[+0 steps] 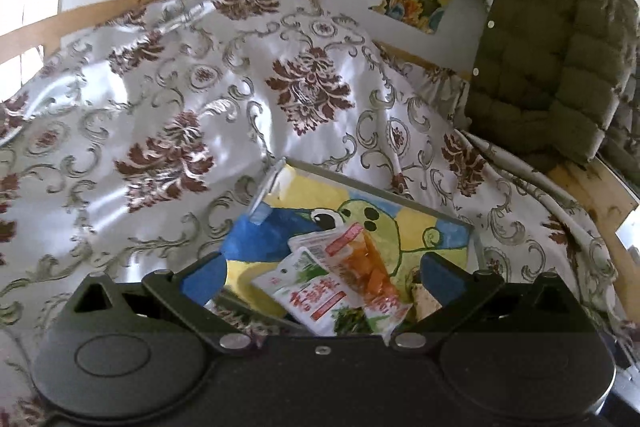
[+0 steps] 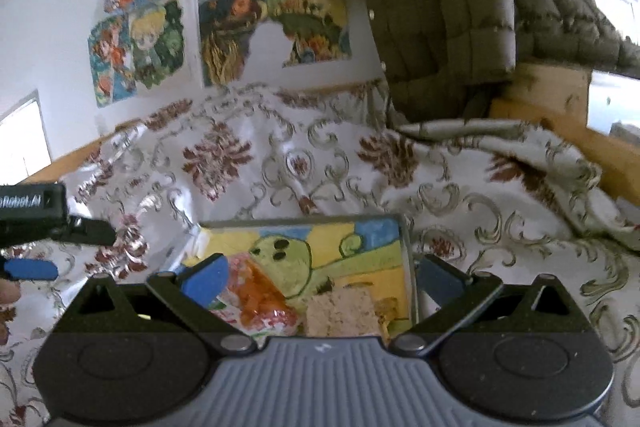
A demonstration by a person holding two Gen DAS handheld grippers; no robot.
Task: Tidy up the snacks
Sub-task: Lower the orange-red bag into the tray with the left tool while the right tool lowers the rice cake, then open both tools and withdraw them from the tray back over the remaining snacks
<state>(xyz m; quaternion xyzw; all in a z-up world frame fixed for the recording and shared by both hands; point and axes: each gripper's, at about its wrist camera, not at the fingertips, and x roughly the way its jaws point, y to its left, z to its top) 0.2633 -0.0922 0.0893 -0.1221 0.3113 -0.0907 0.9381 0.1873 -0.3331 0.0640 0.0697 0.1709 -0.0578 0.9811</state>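
Both sets of fingers are spread and empty: the left gripper (image 1: 322,269) hovers over the snack packets (image 1: 340,287) in the clear box (image 1: 476,247) on the bed; the right gripper (image 2: 320,275) likewise. Descend straight, pinch one packet's edge only.

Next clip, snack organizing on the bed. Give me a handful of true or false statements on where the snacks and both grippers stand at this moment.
1. Several snack packets lie in the painted tray. True.
2. The left gripper is shut on the orange snack packet. False: its fingers stand open and hold nothing.
3. A green puffer jacket hangs at the bed's right side. True.
4. The tray sits on a bare wooden table. False: it rests on the floral bedspread.
5. The right gripper is open above the tray, with a beige snack block between its fingers. True.
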